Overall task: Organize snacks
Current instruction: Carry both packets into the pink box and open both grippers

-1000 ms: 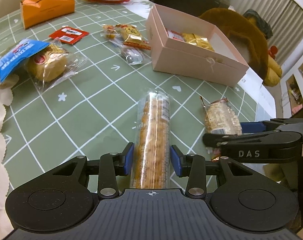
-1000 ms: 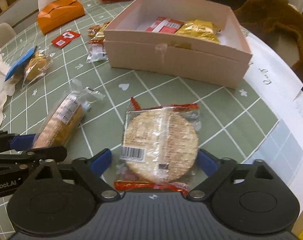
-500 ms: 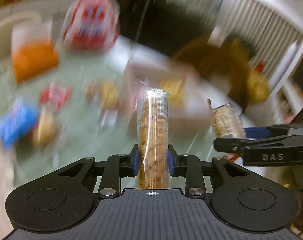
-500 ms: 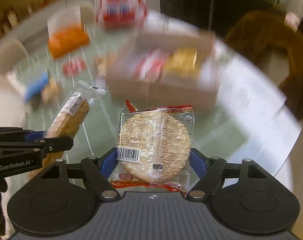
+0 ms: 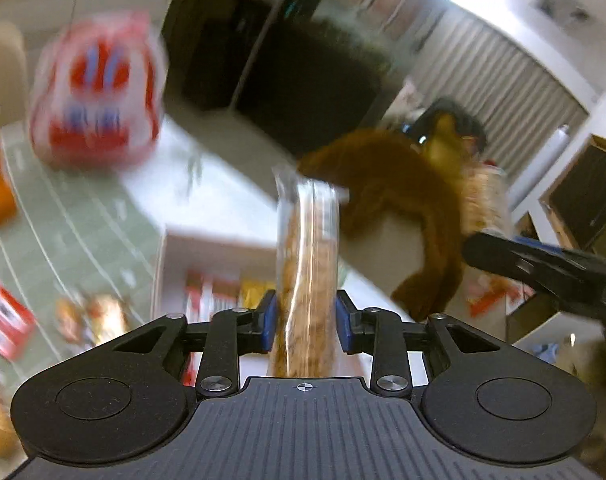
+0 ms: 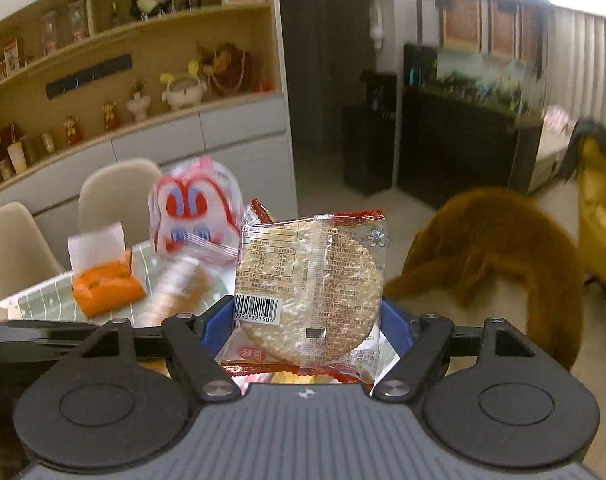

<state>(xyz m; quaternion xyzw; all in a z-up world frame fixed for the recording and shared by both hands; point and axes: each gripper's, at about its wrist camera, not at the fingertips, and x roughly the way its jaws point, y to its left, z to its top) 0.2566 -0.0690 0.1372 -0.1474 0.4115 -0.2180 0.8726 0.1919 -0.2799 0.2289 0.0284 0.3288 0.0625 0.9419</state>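
while both packs hang lifted for the box (image 5: 207, 248) ahead, left gripper (image 5: 306, 316), jaws just eased, clamps cracker sleeve (image 5: 307, 264); right gripper (image 6: 309, 324) pinches rice cracker (image 6: 315, 284).

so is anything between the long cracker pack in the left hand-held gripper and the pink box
Nothing visible. The long cracker pack, clamped in the left hand-held gripper, is held in the air, with the pink box open-topped just beyond and below it. The view is blurred, so small obstacles could be missed.
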